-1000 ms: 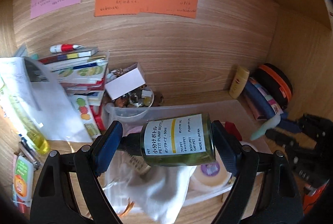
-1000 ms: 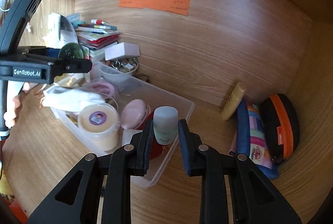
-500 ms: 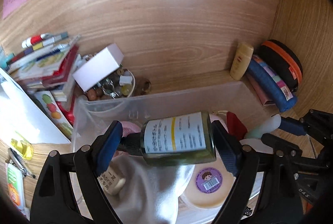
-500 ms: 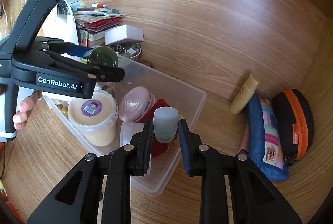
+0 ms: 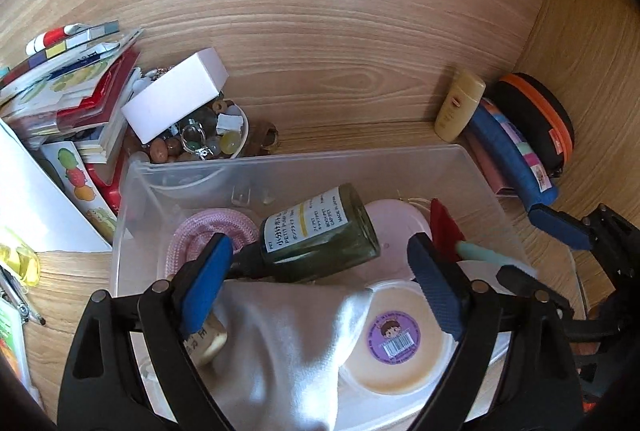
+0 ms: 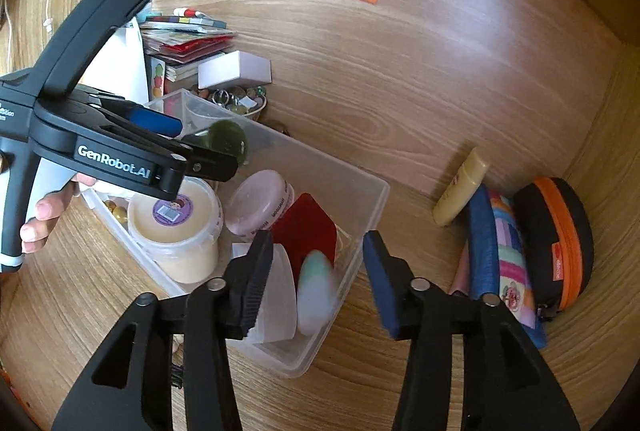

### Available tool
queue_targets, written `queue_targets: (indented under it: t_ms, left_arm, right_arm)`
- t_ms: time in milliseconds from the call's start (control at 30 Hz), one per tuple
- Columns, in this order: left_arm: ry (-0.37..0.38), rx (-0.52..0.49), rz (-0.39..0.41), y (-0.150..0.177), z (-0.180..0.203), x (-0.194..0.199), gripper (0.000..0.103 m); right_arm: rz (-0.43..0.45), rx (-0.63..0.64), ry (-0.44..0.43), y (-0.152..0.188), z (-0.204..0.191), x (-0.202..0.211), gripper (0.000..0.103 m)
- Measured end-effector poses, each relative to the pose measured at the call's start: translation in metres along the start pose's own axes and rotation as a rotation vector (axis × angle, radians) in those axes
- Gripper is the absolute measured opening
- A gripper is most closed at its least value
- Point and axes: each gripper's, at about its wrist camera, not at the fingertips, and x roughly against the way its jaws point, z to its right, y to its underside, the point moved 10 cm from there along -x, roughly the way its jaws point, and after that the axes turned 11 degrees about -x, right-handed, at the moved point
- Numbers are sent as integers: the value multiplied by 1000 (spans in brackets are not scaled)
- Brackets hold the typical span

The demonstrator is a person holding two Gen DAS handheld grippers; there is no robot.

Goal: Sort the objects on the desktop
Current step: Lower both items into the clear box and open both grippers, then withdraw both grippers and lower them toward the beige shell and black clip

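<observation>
A clear plastic bin (image 5: 304,167) (image 6: 360,199) on the wooden desk holds a cream tub (image 5: 396,339) (image 6: 176,227), a pink case (image 6: 260,203), a red card (image 6: 312,231) and a white cloth (image 5: 288,343). My left gripper (image 5: 320,279) is open above the bin. The dark green pump bottle (image 5: 316,235) lies tilted between its jaws, loose, its right end clear of the pad. My right gripper (image 6: 316,283) is open over the bin's near corner. A blurred mint-capped white bottle (image 6: 316,291) is between its jaws, apart from both pads.
A bowl of trinkets (image 5: 200,139) with a white box (image 5: 176,95) on it stands behind the bin. A stack of booklets (image 5: 68,83) lies at left. A yellow tube (image 6: 460,191), a blue pencil case (image 6: 500,251) and a black-orange pouch (image 6: 560,243) lie at right.
Both grippers have opened over the bin. The green bottle has tipped loose from the left jaws, and the mint-capped bottle has left the right jaws and is dropping.
</observation>
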Motion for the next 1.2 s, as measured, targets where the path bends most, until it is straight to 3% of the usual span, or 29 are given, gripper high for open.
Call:
queue_targets:
  t_ms: [67,167,500,767,1067,1200]
  left_arm:
    - [19,10,3,0,4,5,91]
    - [72,34,19,1,8,18,95]
    - [-27,27,121,4,14,67,98]
    - [-95,16,159,29,12,92,99]
    - [-132,20,135,66,13,95,99]
    - [-100,-13,101,93,23,91,99]
  right_arm:
    - [9,14,5,0,-3,4,50]
    - [32,35,30,-1,-5,12,72]
    - [70,85,34,11,-18,43,76]
    - [72,83,36,32,-23,61,76]
    - [60,47,-1,54,-28,69,79]
    - [25,44,-1,71,-26,61,79]
